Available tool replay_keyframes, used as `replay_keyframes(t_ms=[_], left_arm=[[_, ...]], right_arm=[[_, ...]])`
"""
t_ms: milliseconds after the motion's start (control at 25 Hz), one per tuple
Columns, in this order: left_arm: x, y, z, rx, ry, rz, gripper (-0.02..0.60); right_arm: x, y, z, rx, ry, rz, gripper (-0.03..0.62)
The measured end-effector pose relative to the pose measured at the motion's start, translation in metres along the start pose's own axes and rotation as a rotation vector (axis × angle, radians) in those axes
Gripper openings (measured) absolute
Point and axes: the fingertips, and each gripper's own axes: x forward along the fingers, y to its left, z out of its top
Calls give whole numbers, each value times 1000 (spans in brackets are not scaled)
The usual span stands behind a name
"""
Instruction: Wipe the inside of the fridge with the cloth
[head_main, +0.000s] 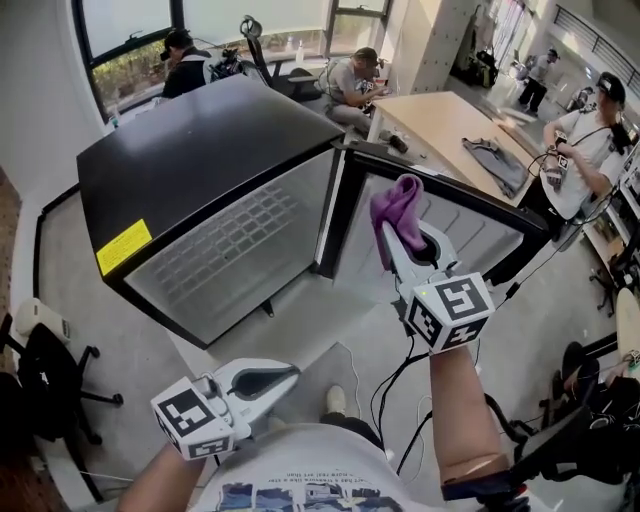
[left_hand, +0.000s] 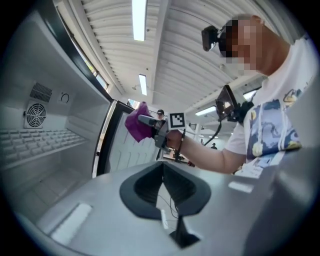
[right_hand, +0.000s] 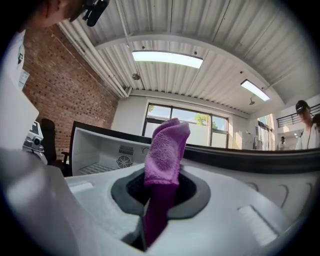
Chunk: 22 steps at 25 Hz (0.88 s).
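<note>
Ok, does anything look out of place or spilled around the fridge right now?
Nothing stands out. The fridge stands with its door open, and no spill or damage shows inside. The purple cloth is clamped in the right gripper, not yet inside the fridge; the left gripper is shut on nothing.

White left tool (head_main: 288, 376), right tool (head_main: 398, 236) (checker-marked cubes (head_main: 455, 306)); printed white T-shirt (head_main: 300, 482)

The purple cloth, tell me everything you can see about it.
The cloth is purple and fluffy, like microfibre, bunched into a fold. The right gripper is shut on its lower part, so its free end sticks out past the jaws. It is held in the air before the open fridge, touching only the gripper.
</note>
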Motion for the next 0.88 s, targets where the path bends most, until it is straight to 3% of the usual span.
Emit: replay_keyframes(t_ms=[320, 880], left_arm=[[35, 3, 15, 22, 11, -21, 6], [98, -7, 11, 17, 79, -147, 7]], right_arm=[[15, -20, 6, -7, -5, 30, 55], [-69, -108, -19, 25, 63, -195, 55]])
